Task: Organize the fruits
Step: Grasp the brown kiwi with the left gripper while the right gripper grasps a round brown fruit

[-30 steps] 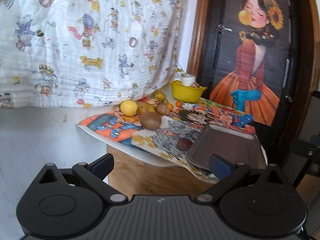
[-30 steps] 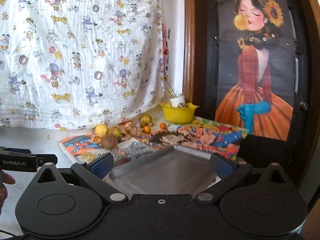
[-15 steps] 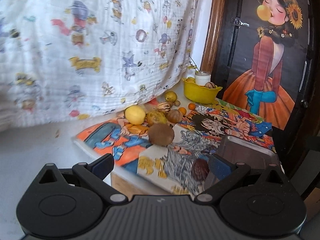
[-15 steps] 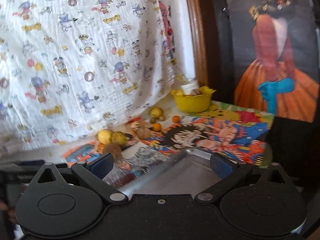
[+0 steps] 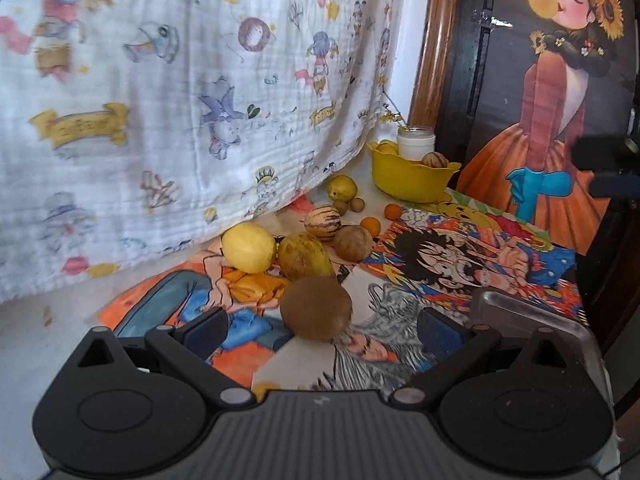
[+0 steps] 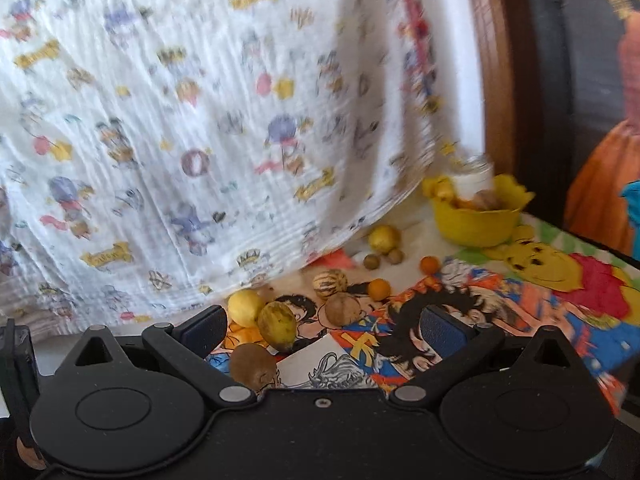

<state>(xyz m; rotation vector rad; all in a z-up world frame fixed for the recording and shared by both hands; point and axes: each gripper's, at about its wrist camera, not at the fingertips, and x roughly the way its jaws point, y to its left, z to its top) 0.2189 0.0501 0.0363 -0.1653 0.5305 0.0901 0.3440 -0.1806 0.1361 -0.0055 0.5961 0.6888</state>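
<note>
Several fruits lie on a cartoon-printed mat (image 5: 500,264): a brown kiwi (image 5: 316,307), a yellow lemon (image 5: 249,247), a yellow-green fruit (image 5: 304,256), a striped melon (image 5: 322,220), a brown round fruit (image 5: 353,242) and small oranges (image 5: 370,225). A yellow bowl (image 5: 412,178) at the back holds fruit. My left gripper (image 5: 320,330) is open, with the kiwi just ahead between the fingers. My right gripper (image 6: 320,330) is open and empty, above the mat; the kiwi (image 6: 253,365) and yellow-green fruit (image 6: 277,325) lie near its left finger.
A grey metal tray (image 5: 532,320) lies at the mat's right front. A white jar (image 5: 416,141) stands behind the bowl. A printed cloth (image 5: 180,100) hangs behind the fruits. A dark poster panel (image 5: 560,100) stands at the right.
Both grippers have moved forward and closer to the fruits. The kiwi now sits between the left fingers. The tray has slid out of the right wrist view.
</note>
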